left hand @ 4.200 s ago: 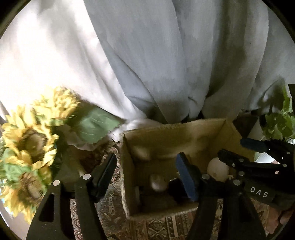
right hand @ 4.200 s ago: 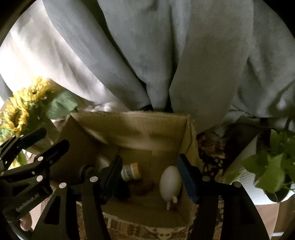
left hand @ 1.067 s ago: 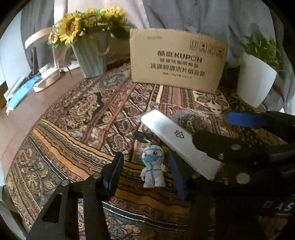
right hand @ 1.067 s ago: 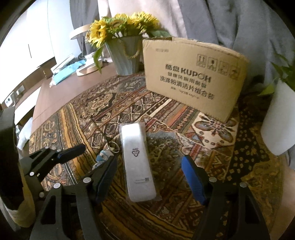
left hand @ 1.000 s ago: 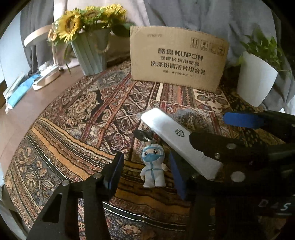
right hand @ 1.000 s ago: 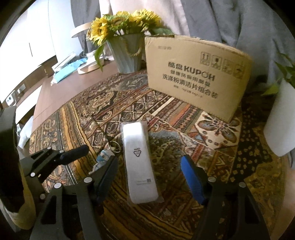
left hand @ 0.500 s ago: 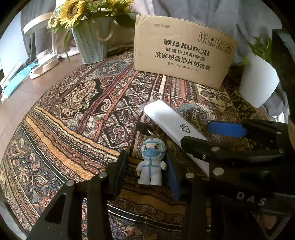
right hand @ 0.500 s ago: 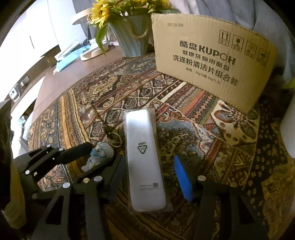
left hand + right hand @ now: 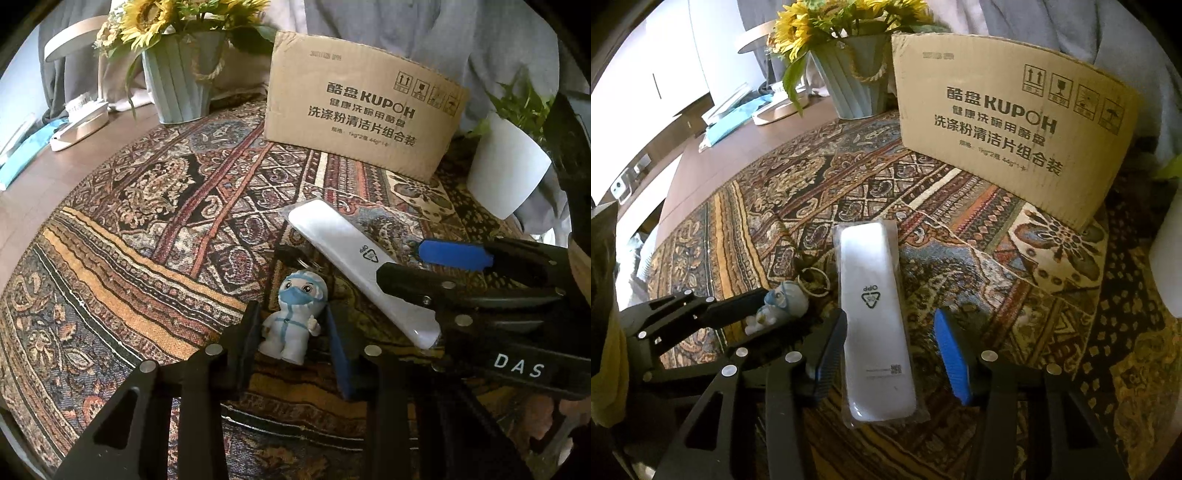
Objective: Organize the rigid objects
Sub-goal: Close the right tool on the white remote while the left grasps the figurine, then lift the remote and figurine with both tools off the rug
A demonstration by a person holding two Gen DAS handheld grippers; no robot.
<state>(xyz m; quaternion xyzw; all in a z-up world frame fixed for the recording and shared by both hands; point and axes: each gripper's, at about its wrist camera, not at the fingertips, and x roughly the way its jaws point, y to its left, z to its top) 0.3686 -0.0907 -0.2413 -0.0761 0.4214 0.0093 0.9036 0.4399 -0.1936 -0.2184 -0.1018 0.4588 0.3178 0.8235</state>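
Observation:
A small figurine in a white suit and blue mask (image 9: 295, 317) stands on the patterned cloth (image 9: 147, 221), a key ring (image 9: 814, 282) at its head. My left gripper (image 9: 291, 317) straddles it, jaws closing; the left finger touches its arm and a sliver of gap shows at the blue pad. A long white item in clear wrap (image 9: 871, 280) lies beside it. My right gripper (image 9: 889, 319) is around its near half, jaws closing; the left finger is at its edge and the blue pad (image 9: 947, 350) stands clear of it.
A cardboard box (image 9: 362, 107) with printed lettering stands at the back. To its left is a ribbed vase of sunflowers (image 9: 177, 81), to its right a white plant pot (image 9: 506, 173). Bare wooden tabletop (image 9: 701, 162) lies left of the cloth.
Both grippers left the inside of the cardboard box and came down to the cloth. Over the last second both pairs of jaws narrowed around the figurine and the white item.

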